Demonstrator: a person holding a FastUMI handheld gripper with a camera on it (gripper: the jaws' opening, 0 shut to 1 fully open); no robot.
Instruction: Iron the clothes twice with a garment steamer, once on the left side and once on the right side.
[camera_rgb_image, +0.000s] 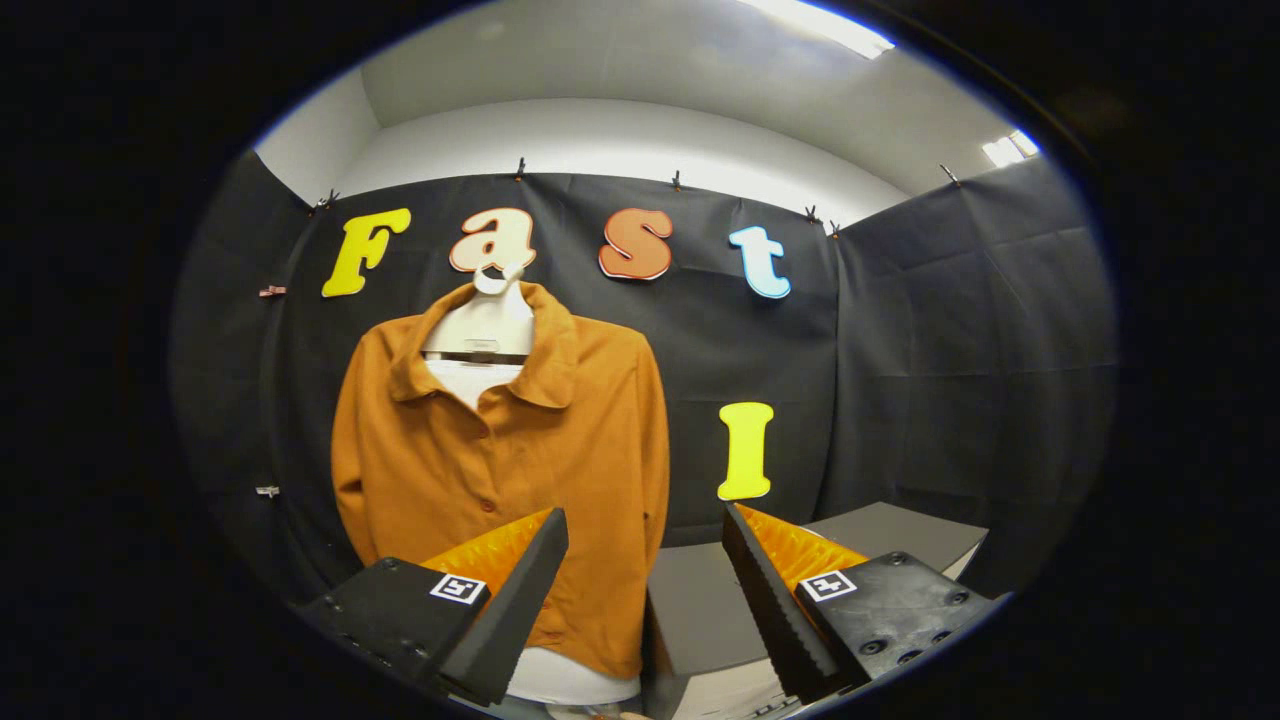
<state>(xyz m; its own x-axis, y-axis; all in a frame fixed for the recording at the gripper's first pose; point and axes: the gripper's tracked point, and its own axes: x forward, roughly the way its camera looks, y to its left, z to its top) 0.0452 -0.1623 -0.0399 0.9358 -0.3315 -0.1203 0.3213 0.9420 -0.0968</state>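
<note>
An orange button-up shirt (510, 460) hangs on a white hanger (487, 320) against the booth's black wall, with a white garment showing under its collar and below its hem. My gripper (645, 530) is open, with nothing between its black toothed fingers (520, 590). The shirt lies beyond the left finger, and that finger covers part of its lower front. No garment steamer is in sight.
A grey-topped table or box (880, 535) stands beyond the right finger, beside the shirt's lower right edge. Black cloth walls close the booth behind and to the right.
</note>
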